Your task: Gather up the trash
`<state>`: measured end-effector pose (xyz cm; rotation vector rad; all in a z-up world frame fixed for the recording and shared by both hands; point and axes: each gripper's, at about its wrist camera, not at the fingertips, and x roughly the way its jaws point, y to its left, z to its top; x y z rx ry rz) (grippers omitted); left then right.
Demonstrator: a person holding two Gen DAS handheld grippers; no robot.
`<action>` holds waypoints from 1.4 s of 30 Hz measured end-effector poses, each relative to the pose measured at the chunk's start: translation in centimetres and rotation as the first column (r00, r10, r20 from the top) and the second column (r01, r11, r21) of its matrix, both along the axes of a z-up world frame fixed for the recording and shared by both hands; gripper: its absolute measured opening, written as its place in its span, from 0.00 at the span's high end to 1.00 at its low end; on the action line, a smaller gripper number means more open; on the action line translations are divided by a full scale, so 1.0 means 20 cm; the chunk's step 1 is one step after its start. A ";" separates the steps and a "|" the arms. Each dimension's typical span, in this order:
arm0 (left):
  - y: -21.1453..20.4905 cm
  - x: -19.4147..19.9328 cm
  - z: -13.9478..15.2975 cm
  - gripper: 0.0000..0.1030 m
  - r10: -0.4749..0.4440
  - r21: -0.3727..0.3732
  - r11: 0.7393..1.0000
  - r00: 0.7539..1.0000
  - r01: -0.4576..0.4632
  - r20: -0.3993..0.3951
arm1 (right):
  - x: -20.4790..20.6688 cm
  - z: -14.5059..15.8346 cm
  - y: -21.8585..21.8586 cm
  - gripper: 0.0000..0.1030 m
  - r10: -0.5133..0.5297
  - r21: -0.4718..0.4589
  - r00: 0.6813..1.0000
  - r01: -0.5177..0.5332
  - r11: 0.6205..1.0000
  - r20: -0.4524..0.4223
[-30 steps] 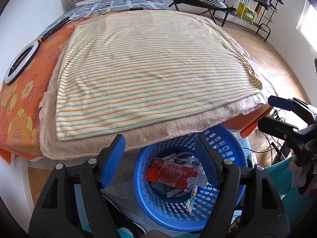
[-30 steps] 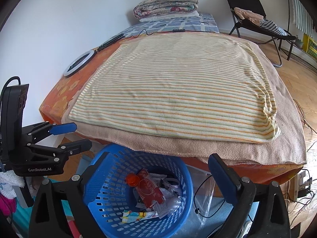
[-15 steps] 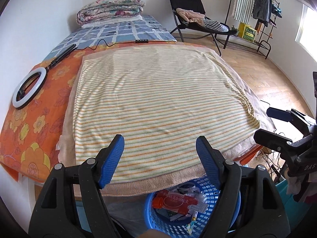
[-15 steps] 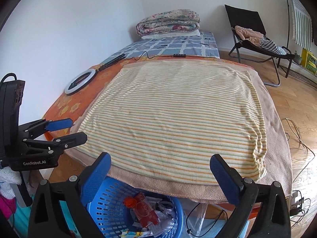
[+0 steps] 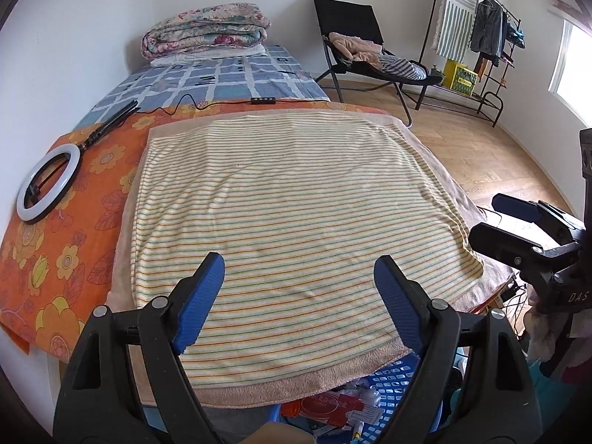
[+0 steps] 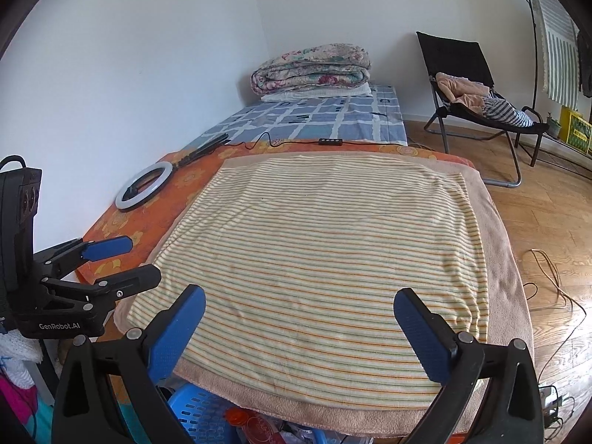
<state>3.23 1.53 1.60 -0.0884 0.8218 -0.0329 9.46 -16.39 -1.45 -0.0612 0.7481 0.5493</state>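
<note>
1. Blue plastic, perforated: the basket (image 5: 392,388) sits on the floor just below the bed's near edge, holding the trash (image 5: 333,405), a red carton and paper scraps.
2. That litter looks light, crushable and soft; I'd pinch the carton mid-body, or lift the basket by its stiff rim.
3. The left gripper (image 5: 299,303) and right gripper (image 6: 299,329) hover over the near edge, fingers wide apart, empty.
4. The striped towel (image 5: 296,214) lies flat, with no litter showing on it.
5. A ring light (image 5: 48,183) rests at the bed's left edge; a folding chair (image 6: 477,111) stands beyond on the wood floor.
</note>
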 end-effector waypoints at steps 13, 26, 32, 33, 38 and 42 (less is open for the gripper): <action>0.03 0.05 0.02 0.03 0.057 -0.008 0.998 0.998 -0.057 0.027 | 0.13 -0.06 -0.03 0.00 -0.028 0.028 0.999 0.029 0.999 -0.043; 0.05 0.05 -0.01 0.02 0.090 0.019 0.996 0.996 -0.090 -0.016 | 0.14 -0.09 0.00 0.00 -0.038 0.003 0.998 0.039 0.999 -0.045; 0.05 0.04 -0.02 0.02 0.092 0.017 0.996 0.996 -0.091 -0.018 | 0.14 -0.09 0.00 0.00 -0.040 -0.004 0.999 0.040 0.999 -0.035; 0.05 0.04 -0.02 0.02 0.090 0.017 0.996 0.996 -0.089 -0.019 | 0.14 -0.09 0.00 0.00 -0.040 -0.003 0.999 0.040 0.999 -0.036; 0.04 0.03 -0.03 0.02 0.090 0.017 0.996 0.996 -0.089 -0.018 | 0.13 -0.09 0.01 0.00 -0.038 -0.007 0.999 0.038 0.999 -0.034; 0.04 0.03 -0.03 0.01 0.091 0.016 0.996 0.996 -0.091 -0.018 | 0.13 -0.09 0.00 0.00 -0.044 -0.004 0.998 0.044 0.999 -0.039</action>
